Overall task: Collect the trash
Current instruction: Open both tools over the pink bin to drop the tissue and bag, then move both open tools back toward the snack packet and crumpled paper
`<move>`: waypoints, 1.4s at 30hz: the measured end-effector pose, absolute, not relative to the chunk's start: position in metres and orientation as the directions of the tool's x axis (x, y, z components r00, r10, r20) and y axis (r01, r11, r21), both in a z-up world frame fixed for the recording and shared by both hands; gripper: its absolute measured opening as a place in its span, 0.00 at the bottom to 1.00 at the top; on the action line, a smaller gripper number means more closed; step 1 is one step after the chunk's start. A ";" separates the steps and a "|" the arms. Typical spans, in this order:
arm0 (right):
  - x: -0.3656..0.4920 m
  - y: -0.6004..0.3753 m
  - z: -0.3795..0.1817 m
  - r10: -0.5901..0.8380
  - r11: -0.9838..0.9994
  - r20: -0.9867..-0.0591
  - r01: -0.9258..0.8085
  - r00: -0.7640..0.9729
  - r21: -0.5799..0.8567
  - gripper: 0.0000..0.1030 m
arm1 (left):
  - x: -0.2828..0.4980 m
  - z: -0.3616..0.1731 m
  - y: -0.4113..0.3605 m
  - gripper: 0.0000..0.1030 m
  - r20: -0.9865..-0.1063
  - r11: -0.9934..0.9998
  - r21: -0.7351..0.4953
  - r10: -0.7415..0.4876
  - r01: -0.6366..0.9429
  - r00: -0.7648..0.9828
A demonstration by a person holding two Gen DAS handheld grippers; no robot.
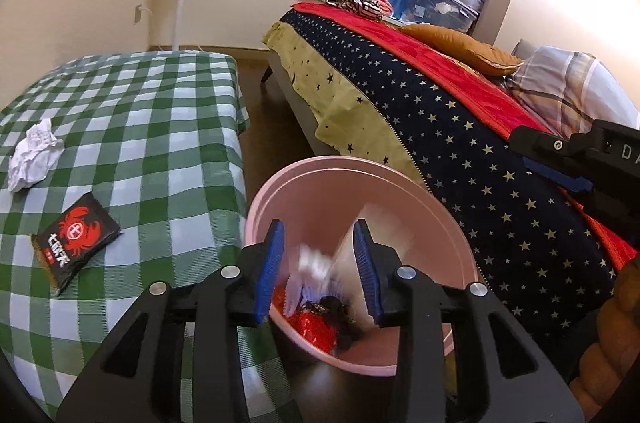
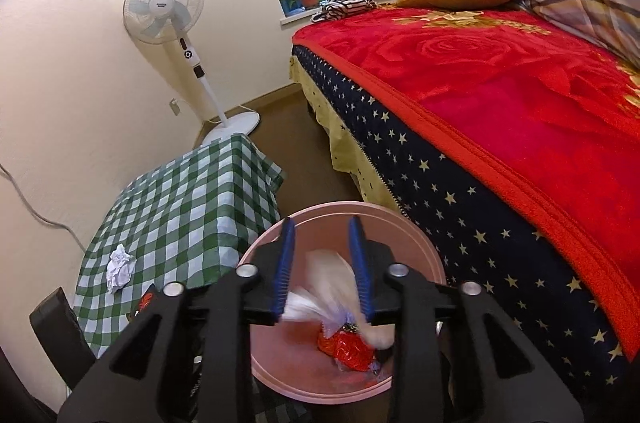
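A pink bin (image 1: 420,207) (image 2: 416,235) stands on the floor between the checked table and the bed. Both grippers hover over it, open. Between the fingers of my left gripper (image 1: 320,267) and my right gripper (image 2: 322,263), blurred white trash (image 1: 316,263) (image 2: 324,287) is inside the bin, held by neither. Red wrapper trash (image 1: 316,331) (image 2: 348,347) lies at the bin's bottom. A crumpled white paper (image 1: 34,155) (image 2: 119,267) and a black-and-red snack packet (image 1: 76,239) lie on the table. The right gripper's body shows at the left wrist view's right edge (image 1: 592,159).
The green-checked tablecloth (image 1: 152,127) (image 2: 188,199) covers the table at left. A bed with a red blanket (image 2: 520,95) and starred side (image 1: 460,159) is at right. A white pedestal fan (image 2: 172,15) stands by the wall. A dark chair back (image 2: 56,327) is at lower left.
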State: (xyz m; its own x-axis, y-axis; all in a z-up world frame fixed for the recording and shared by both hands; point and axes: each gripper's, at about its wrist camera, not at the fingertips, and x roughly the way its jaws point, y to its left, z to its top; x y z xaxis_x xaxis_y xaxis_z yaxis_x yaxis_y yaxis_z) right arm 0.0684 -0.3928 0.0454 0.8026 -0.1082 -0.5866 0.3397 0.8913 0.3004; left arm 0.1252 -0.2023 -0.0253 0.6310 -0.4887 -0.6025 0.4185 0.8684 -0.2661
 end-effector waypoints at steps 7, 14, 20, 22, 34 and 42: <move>0.066 -0.382 0.046 -0.068 0.903 -0.571 0.294 0.818 0.313 0.30 | 0.117 -0.017 -0.177 0.33 -0.590 0.881 -0.260 -0.469 0.395 0.657; 0.068 -0.354 0.046 0.017 0.922 -0.559 0.202 0.829 0.329 0.30 | 0.106 -0.011 -0.134 0.23 -0.580 0.912 -0.250 -0.411 0.326 0.703; 0.079 -0.315 0.037 0.102 0.940 -0.567 0.108 0.818 0.325 0.30 | 0.104 -0.007 -0.086 0.20 -0.578 0.945 -0.239 -0.322 0.222 0.750; 0.083 -0.303 0.033 0.126 0.942 -0.572 0.083 0.810 0.325 0.30 | 0.104 -0.007 -0.067 0.19 -0.579 0.956 -0.237 -0.281 0.171 0.766; 0.136 -0.220 -0.006 0.263 0.947 -0.625 -0.074 0.735 0.312 0.30 | 0.107 -0.009 0.008 0.16 -0.564 0.968 -0.246 -0.100 -0.051 0.820; 0.179 -0.191 -0.034 0.314 0.942 -0.676 -0.132 0.667 0.307 0.30 | 0.118 -0.016 0.027 0.16 -0.578 0.962 -0.253 -0.064 -0.104 0.813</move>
